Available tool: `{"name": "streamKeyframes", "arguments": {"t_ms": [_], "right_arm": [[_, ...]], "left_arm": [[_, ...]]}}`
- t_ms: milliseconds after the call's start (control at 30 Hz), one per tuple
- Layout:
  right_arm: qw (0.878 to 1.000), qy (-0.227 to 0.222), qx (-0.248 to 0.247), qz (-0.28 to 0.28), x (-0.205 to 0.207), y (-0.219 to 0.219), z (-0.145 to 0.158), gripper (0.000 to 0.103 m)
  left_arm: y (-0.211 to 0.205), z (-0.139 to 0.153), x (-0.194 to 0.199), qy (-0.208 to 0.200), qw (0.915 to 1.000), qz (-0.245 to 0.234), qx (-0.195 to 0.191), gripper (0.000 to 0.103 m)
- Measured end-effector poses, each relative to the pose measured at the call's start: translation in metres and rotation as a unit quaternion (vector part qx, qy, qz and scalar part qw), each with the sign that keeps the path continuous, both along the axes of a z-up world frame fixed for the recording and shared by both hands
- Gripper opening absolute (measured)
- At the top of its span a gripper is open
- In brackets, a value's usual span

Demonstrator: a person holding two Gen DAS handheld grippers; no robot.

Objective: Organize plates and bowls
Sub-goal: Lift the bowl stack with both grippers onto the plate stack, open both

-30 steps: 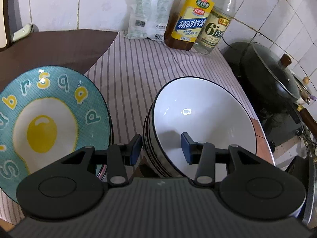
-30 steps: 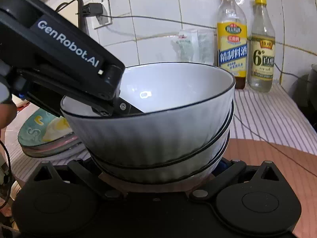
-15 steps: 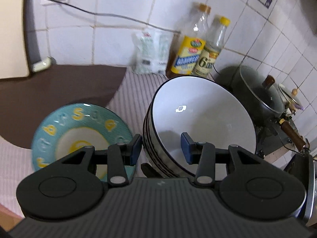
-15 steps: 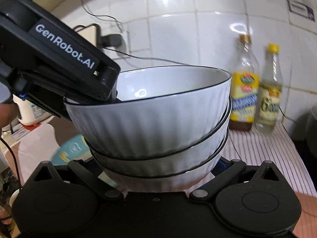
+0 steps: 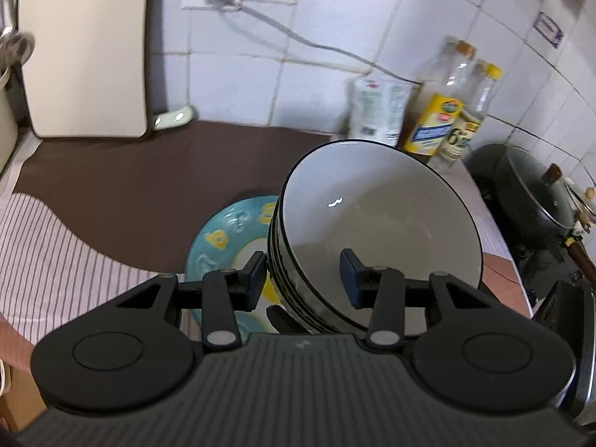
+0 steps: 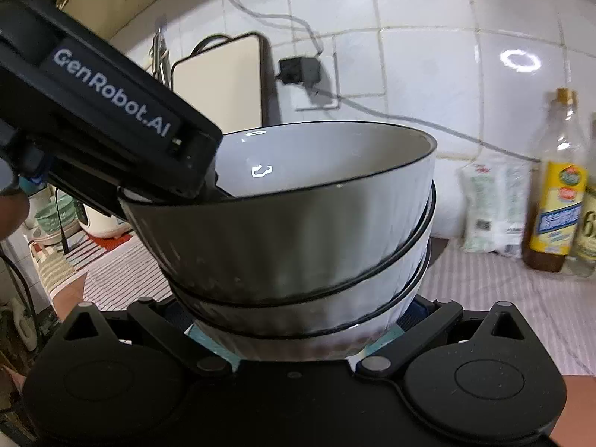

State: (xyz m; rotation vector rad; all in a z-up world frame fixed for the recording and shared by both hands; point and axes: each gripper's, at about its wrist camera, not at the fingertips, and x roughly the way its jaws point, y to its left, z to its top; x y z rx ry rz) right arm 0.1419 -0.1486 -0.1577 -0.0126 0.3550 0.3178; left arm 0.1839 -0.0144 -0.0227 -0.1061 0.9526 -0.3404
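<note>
Dim, cool indoor light from overhead; a ring-shaped glare spot on the wall tiles [image 6: 519, 61] and small highlights inside the top bowl [image 5: 380, 234]. Bowl side in shadow. Bottles [image 5: 452, 119] smeared by motion blur. Strong fisheye bending at all edges, corners dark.

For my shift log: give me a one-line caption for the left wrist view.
Left gripper clamps the rim of the stacked white bowls, held above the teal egg plate.

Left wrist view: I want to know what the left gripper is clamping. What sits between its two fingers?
In the left wrist view, the near rims of the stacked bowls stand between the left gripper fingers.
</note>
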Motion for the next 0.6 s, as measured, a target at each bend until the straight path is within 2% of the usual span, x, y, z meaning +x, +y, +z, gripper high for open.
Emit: {"name": "streamKeyframes", "arguments": {"t_ms": [200, 467, 600], "right_arm": [[1.0, 0.027, -0.009, -0.003, 0.026, 0.011, -0.019, 0.103], [0.998, 0.051, -0.019, -0.012, 0.031, 0.025, -0.043, 0.103], [0.998, 0.055, -0.025, -0.015, 0.033, 0.027, -0.047, 0.103]], "left_arm": [[0.014, -0.025, 0.016, 0.018, 0.9998, 0.009, -0.003, 0.041], [0.02, -0.056, 0.036, 0.044, 0.9988, 0.019, -0.012, 0.041], [0.021, -0.061, 0.037, 0.039, 0.9991, 0.009, -0.012, 0.041]]}}
